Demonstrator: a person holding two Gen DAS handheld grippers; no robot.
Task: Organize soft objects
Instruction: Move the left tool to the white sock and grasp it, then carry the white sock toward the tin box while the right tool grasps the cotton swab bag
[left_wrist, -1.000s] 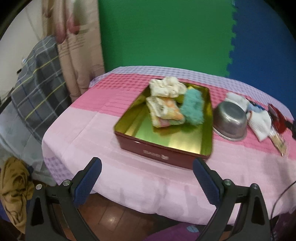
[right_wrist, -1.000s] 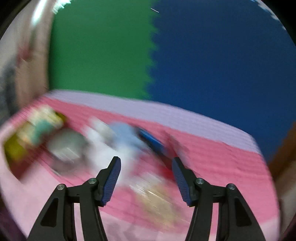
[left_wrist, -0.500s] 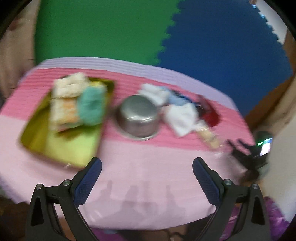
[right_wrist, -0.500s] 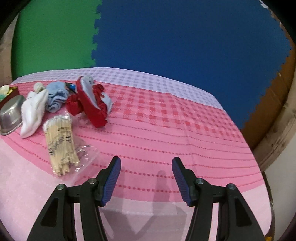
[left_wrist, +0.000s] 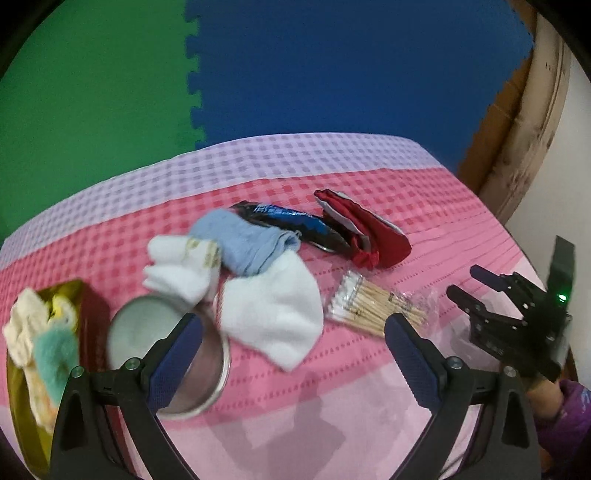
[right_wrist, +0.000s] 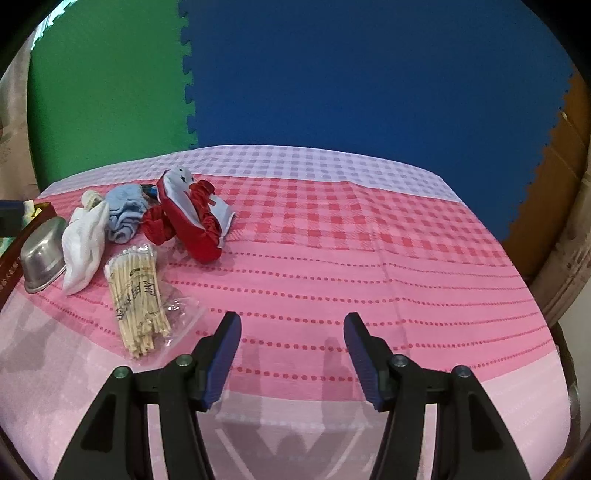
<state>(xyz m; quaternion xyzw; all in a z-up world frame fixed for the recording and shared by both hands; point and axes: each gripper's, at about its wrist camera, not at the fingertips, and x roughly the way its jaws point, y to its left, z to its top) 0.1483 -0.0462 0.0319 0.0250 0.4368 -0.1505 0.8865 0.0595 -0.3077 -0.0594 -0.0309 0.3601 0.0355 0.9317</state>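
On the pink checked table lie white socks, a light blue sock and a red cloth pouch. They also show in the right wrist view: white sock, blue sock, red pouch. A red tin box at the far left holds cream and teal soft items. My left gripper is open above the near white sock. My right gripper is open and empty over bare cloth; it shows in the left wrist view.
A steel bowl stands beside the tin, under my left finger. A bag of wooden sticks lies near the front. A dark blue wrapper lies behind the socks. Green and blue foam mats back the table.
The left gripper has swung right from the tin box to over the socks and moved closer. The right gripper's view has settled and shifted a little left.
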